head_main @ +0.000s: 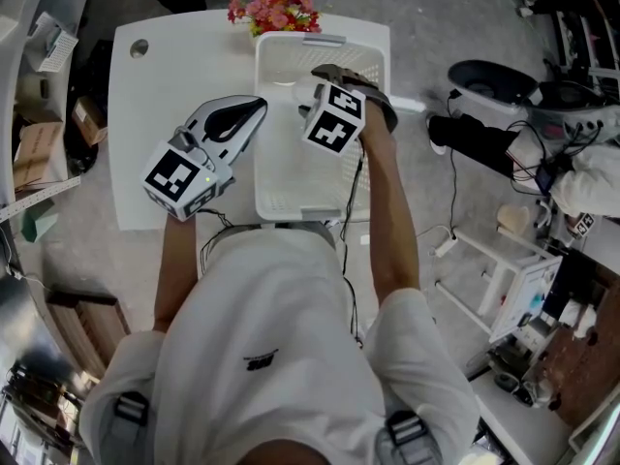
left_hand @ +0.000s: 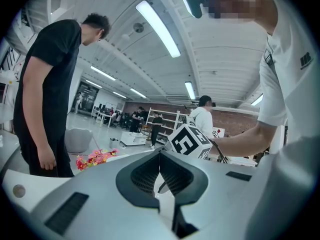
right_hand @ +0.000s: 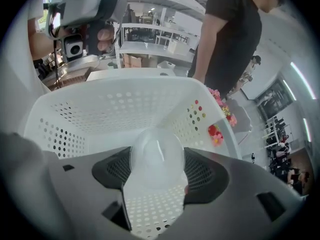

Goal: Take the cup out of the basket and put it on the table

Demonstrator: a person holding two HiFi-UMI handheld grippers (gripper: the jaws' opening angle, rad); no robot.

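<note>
Right tool (right_hand: 157,176) clamped on clear cup (right_hand: 156,154), inside basket (right_hand: 100,109). Left tool (left_hand: 161,176) jaws together, empty, over counter (head_main: 165,76). Risk: thin, slick cup could slip, crush, or clip the basket wall.

Bare table (head_main: 145,105) left of the basket (head_main: 263,153) lies open; basket walls hem the inside, flowers (head_main: 274,10) crowd its far rim

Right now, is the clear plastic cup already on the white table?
No, the clear plastic cup sits between the right gripper's jaws, over the white perforated basket.
</note>
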